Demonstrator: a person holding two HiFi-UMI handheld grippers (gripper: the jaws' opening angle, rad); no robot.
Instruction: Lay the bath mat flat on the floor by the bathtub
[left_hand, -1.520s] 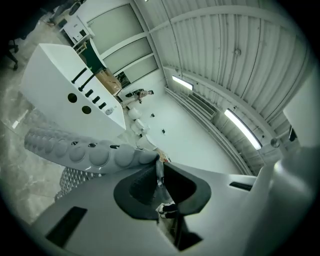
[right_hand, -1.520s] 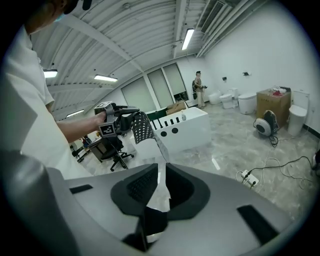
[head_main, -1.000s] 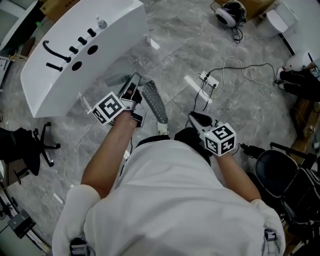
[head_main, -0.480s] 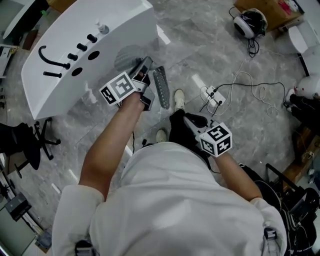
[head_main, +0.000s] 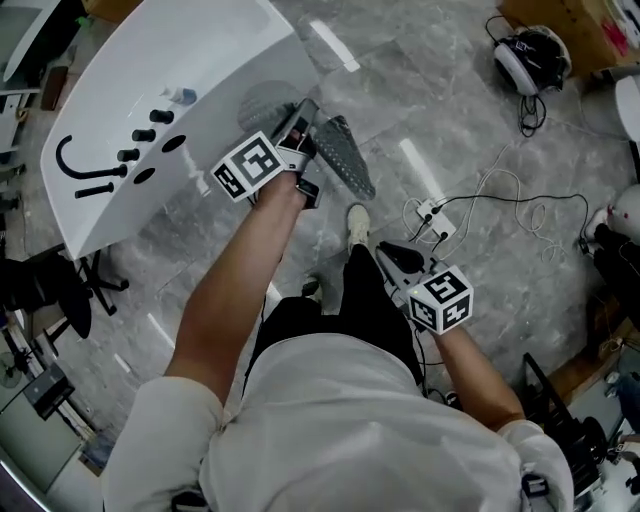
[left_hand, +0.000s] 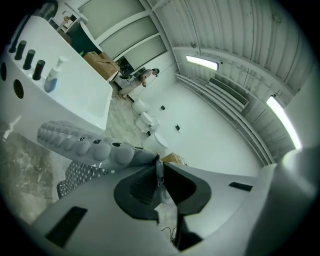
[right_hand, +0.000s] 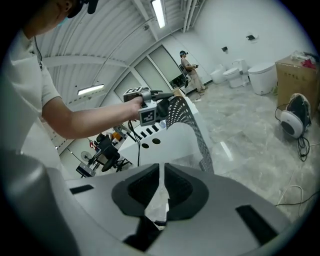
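Observation:
The grey perforated bath mat (head_main: 345, 155) hangs in the air beside the white bathtub (head_main: 140, 110), held by one edge. My left gripper (head_main: 300, 125) is shut on that edge; in the left gripper view the studded mat (left_hand: 85, 145) runs left from the pinched jaws of the left gripper (left_hand: 158, 167). My right gripper (head_main: 395, 255) stays low near the person's legs, shut with nothing in it. In the right gripper view, beyond the right gripper (right_hand: 161, 182), the mat (right_hand: 192, 125) drapes down from the left gripper (right_hand: 150, 107) in front of the bathtub (right_hand: 167, 137).
A power strip (head_main: 432, 215) with a white cable lies on the marble floor to the right. Headphones (head_main: 535, 60) and a cardboard box (head_main: 590, 20) are at the far right, and a black office chair (head_main: 60, 290) at the left. The person's shoe (head_main: 357, 222) stands below the mat.
The left gripper has carried the mat up and farther along the tub's side, and the mat now spreads wider. The right gripper has hardly moved.

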